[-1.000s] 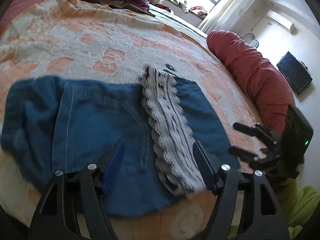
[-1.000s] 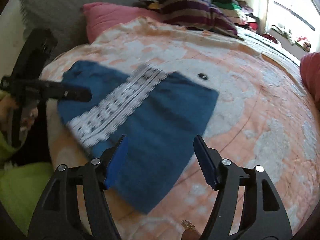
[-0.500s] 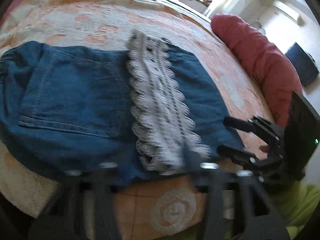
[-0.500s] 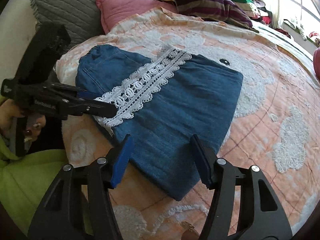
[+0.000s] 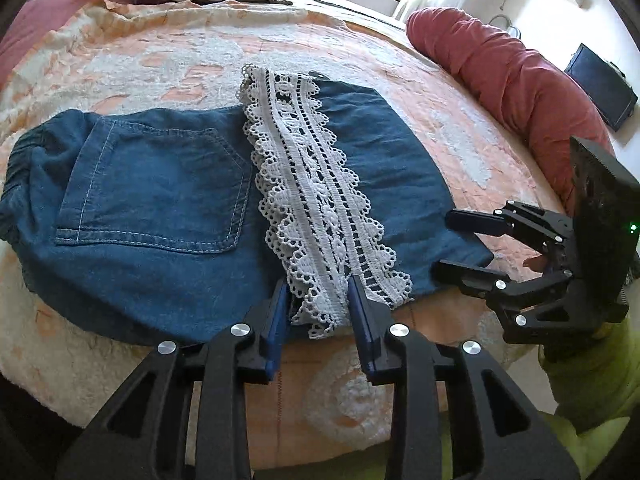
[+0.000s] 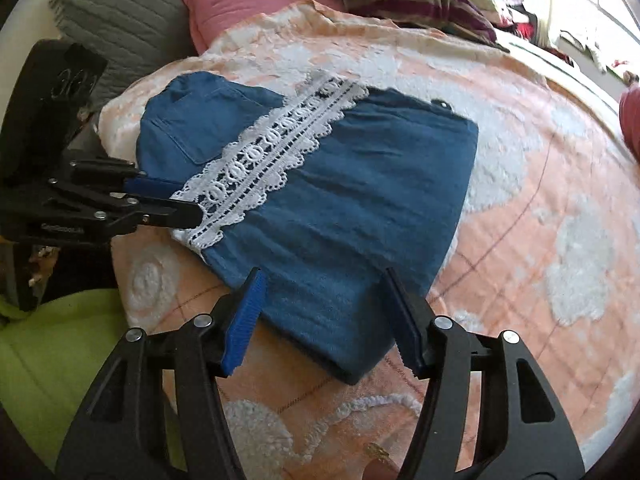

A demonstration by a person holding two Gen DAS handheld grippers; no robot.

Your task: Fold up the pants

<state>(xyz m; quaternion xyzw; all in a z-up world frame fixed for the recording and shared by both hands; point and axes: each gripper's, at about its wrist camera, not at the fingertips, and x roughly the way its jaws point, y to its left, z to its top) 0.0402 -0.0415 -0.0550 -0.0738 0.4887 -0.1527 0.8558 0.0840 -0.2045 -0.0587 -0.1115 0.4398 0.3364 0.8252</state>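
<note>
Sunlight from the far window falls on a bed [image 5: 168, 60] with a peach and white cover, and here we work. On the cover lie the pants [image 5: 160, 208], blue denim, already doubled over so that a band of white lace [image 5: 316, 200] runs across the middle, from the far edge to the near edge. A back pocket [image 5: 156, 188] shows on the left part.

Our left gripper [image 5: 318, 300] has just been closing. Its two blue pads now stand on both sides of the near end of the lace, and in the right wrist view they seem to press the lace edge, so we judge that it grips the lace together with the denim hem under it. Our right gripper [image 6: 324, 320] stands open over the near right corner of the pants; cloth lies between the jaws but the pads do not touch it.

We expect the denim to be soft and rather light, limp when lifted, not slippery on the rough cover. Lace is more delicate: the holes can catch on a pad and tear, so it is better to take hold deeper, on the denim hem. For the next fold, the two near corners look like the good places to hold.
</note>
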